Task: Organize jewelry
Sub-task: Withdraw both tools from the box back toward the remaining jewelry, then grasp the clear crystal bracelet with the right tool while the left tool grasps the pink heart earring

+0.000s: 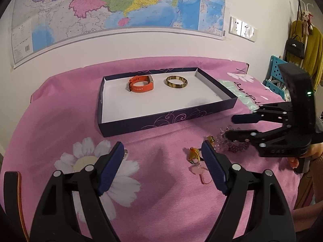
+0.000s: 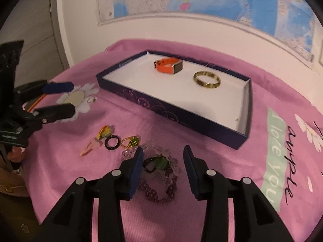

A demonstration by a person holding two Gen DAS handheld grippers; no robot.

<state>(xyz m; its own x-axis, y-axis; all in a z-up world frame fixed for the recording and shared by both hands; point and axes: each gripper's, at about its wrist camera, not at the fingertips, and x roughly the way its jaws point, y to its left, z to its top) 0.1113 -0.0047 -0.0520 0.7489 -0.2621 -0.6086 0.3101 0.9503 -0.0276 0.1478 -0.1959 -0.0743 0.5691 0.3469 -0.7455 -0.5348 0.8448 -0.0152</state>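
Pink cloth [image 2: 212, 181] printed with white daisies covered the bench, and on it lay a shallow dark-blue box [image 2: 167, 113] with a white floor. Inside the box, toward its far side, an orange smartwatch [image 2: 169, 65] rested beside a gold bangle [image 2: 206, 79], the two close but apart.

Loose jewelry sat on the cloth in front of the box. A black ring [image 2: 112, 142] lay next to a gold ring with a green stone [image 2: 131, 141], with a yellow-and-orange piece [image 2: 105, 132] and a pale pink charm [image 2: 90, 147] just to their left. A small silver ring [image 2: 91, 99] lay alone on a daisy print farther left.

Right hand-held gripper [image 2: 163, 161] pointed down over a heap of clear crystal beads, a dark purple beaded strand [image 2: 159, 191] and a green pendant on a black cord [image 2: 161, 161]. Its jaws stood partly apart with the heap between them; the pads pressed on nothing that could be seen.

Left hand-held gripper [image 1: 162, 155] hung spread wide above bare cloth, holding nothing, with the yellow piece just beside its right finger. A map [image 1: 121, 6] hung on the wall behind.
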